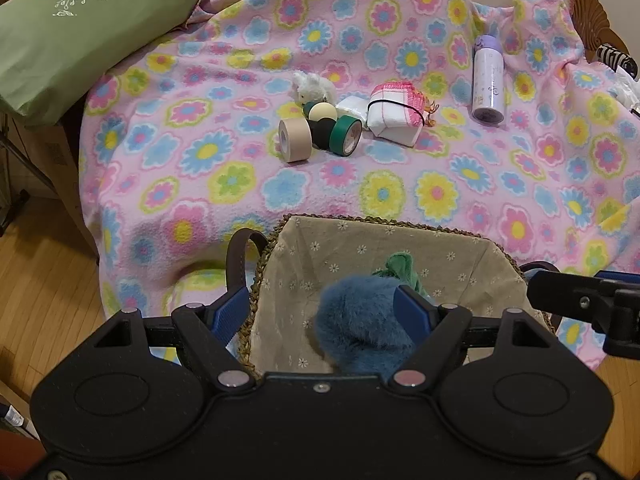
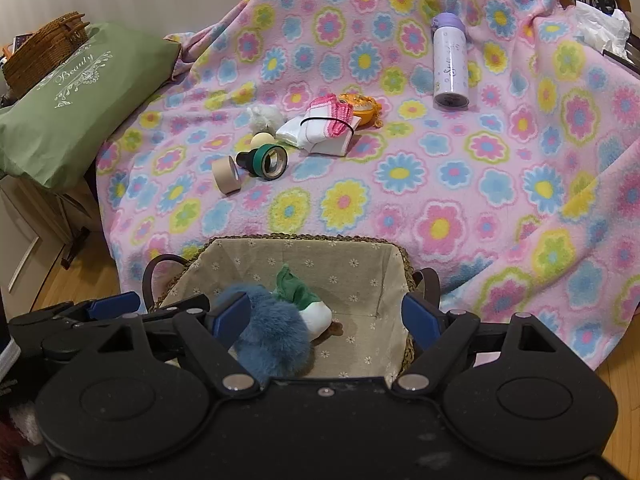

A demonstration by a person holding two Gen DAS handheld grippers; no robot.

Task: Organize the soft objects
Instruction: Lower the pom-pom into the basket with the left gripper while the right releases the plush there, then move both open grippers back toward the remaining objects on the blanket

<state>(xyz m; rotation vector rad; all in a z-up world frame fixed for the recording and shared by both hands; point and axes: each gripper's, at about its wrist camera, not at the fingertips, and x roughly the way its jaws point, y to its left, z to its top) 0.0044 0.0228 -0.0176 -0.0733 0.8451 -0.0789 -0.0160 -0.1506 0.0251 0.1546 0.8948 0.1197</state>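
A woven basket [image 1: 380, 224] [image 2: 304, 237] with a flowered beige lining stands at the near edge of the blanket. In it lie a blue fluffy toy [image 1: 356, 320] [image 2: 272, 332] and a green and white plush [image 1: 400, 266] [image 2: 312, 308]. My left gripper [image 1: 320, 312] hangs open over the basket's left side, the blue toy lying loose below its fingers. Over the right side my right gripper [image 2: 326, 316] is open too, and the blue toy rests by its left finger without being pinched. A small white plush [image 1: 314, 88] [image 2: 264, 116] and a folded white and pink cloth [image 1: 396, 114] [image 2: 328, 132] lie farther back.
On the flowered pink blanket [image 1: 440, 184] are a beige tape roll [image 1: 295, 139], a green tape roll [image 1: 346, 135], balls, an orange pouch [image 2: 360, 106] and a purple bottle [image 1: 487, 80]. A green pillow [image 1: 80, 32] lies at the left, wooden floor below.
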